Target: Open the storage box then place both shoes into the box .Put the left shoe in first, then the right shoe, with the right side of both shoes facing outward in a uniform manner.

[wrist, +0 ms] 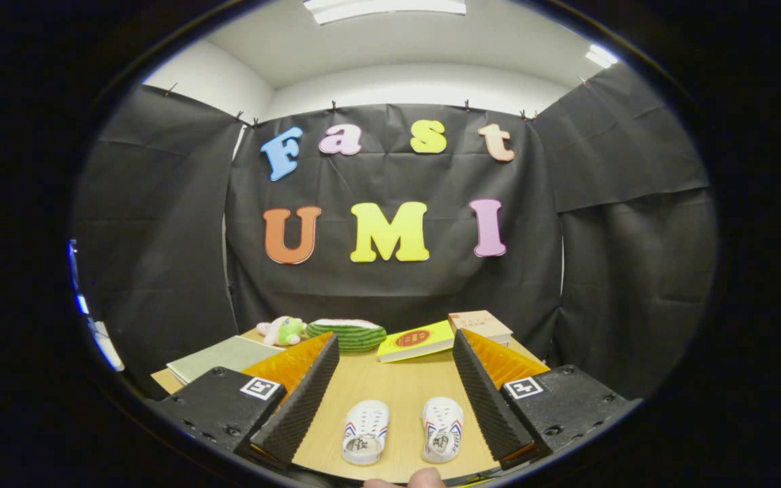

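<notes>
The gripper [390, 379] hangs above the wooden table [397, 383] with its two fingers spread wide, nothing pressed between them. Down in the gap between the fingers, close to the near edge of the table, sit two small white shoes side by side with a strip of bare wood between them: the left-hand shoe [365, 431] and the right-hand shoe [443, 429], both soles down with their openings facing up, each trimmed with red and blue stripes along the side. Nothing lies between the fingers and the shoes. Beyond the fingertips, along the far edge of the table against the black cloth wall, stands a row of other things: a yellow book [415, 340] lying flat with a red oval on its cover, a thicker tan book [481, 325] just to its right and touching its corner, a green striped watermelon-slice cushion [347, 334] to the left of the yellow book, and a small pink and green plush toy [283, 331] beside the cushion. A grey-green flat folder [224, 357] lies by the left finger, partly hidden behind it. A fingertip [426, 478] of the person shows just at the nearest edge, below the shoes.
</notes>
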Available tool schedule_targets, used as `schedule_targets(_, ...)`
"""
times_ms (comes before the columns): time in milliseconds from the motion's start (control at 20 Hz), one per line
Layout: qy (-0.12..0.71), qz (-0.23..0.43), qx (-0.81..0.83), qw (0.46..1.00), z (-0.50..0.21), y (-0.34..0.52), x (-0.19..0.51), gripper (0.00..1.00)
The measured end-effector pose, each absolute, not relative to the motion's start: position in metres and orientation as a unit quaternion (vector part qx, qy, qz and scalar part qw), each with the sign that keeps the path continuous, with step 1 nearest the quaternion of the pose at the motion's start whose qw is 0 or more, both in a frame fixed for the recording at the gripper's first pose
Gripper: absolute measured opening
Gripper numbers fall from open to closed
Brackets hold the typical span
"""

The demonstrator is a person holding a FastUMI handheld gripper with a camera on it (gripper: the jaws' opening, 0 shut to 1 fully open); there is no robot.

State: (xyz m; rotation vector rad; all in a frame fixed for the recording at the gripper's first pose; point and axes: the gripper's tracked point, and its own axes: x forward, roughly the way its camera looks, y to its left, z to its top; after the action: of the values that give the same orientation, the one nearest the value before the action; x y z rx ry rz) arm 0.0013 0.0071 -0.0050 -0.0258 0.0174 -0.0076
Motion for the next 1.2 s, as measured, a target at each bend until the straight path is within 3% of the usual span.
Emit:
schedule_targets(600,0.024,0.023,-0.014,0.999,-0.019,0.03,0.012,1.0)
schedule_targets(1200,0.169,0.22,0.117,0.954,-0.12,0.139,0.053,1.0)
